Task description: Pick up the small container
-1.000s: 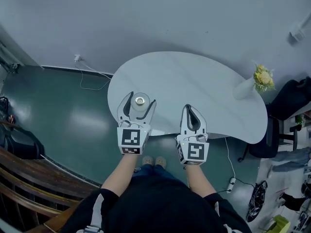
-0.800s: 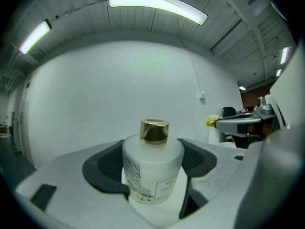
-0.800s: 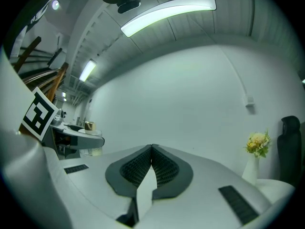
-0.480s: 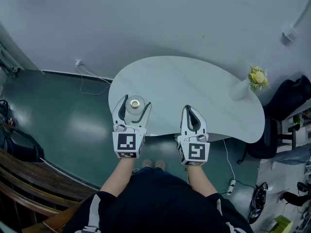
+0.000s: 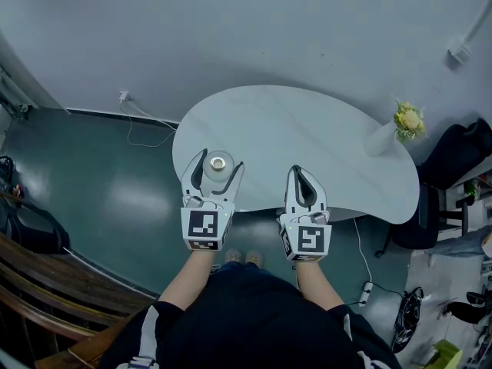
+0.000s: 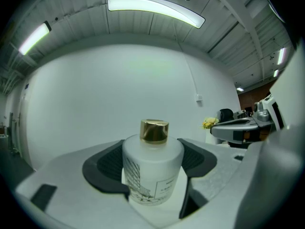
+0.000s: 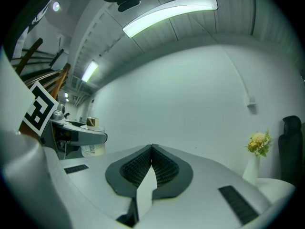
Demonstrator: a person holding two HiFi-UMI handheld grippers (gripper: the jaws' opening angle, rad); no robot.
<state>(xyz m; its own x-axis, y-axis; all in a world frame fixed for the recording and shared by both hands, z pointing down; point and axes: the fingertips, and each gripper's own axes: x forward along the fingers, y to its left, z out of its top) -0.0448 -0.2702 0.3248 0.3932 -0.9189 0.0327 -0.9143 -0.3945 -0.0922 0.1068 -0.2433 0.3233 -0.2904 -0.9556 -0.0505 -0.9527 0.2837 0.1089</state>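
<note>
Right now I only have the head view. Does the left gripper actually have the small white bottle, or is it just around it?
Observer: In the left gripper view, the left gripper has its dark ribbed pads against both sides of the frosted white round bottle. It looks gripped.
Operator: Bottle upright?
Observer: Yes, upright, with a gold cap on top and a printed label facing that camera.
Operator: Right gripper holding anything?
Observer: No. In the right gripper view, the right gripper has its jaws together with nothing between them.
</note>
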